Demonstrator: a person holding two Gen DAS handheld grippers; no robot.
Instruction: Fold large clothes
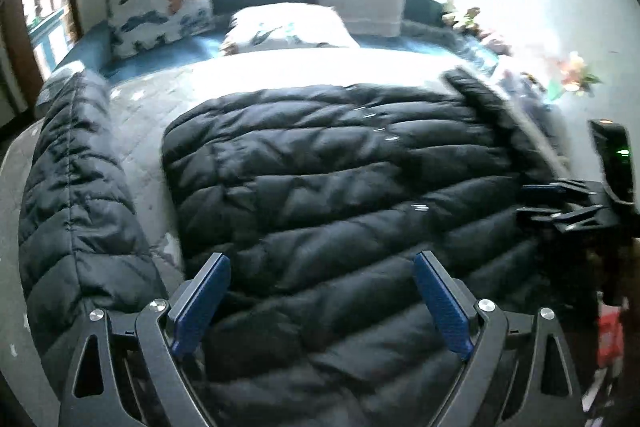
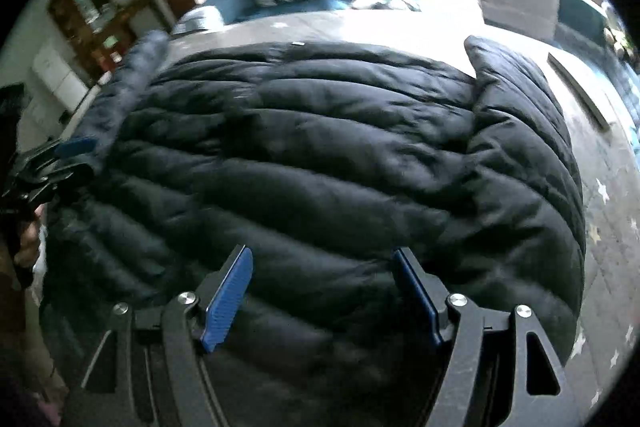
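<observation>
Jacket (image 1: 340, 179): black quilted puffer, spread flat across the bed (image 1: 152, 115), body filling most of the near half. One sleeve (image 1: 76, 187) lies out to the side in the left wrist view, apart from the body with bare quilt between. The other sleeve (image 2: 520, 131) lies against the body's edge in the right wrist view.

Left tool (image 1: 320, 299): jaws wide apart, nothing between the pads, hanging over the lower body of the jacket. Right tool (image 2: 320, 291): same, spread wide and empty, above the padding, not pressing it. Each tool shows at the edge of the other's view: right tool (image 1: 560, 203), left tool (image 2: 60, 155). Frames are blurred.

Step in hand, as I read it: lining up for a grab before a fold. No fold visible in the body yet.

To do it well:
- pinch a seam or hem edge, not the puffy middle; slick fill will likely slide out of the pads
- bring the loose sleeve in over the body first
- lift both sides level so the panel doesn't twist

Pillows (image 1: 160, 11) at the head of the bed are well clear.
</observation>
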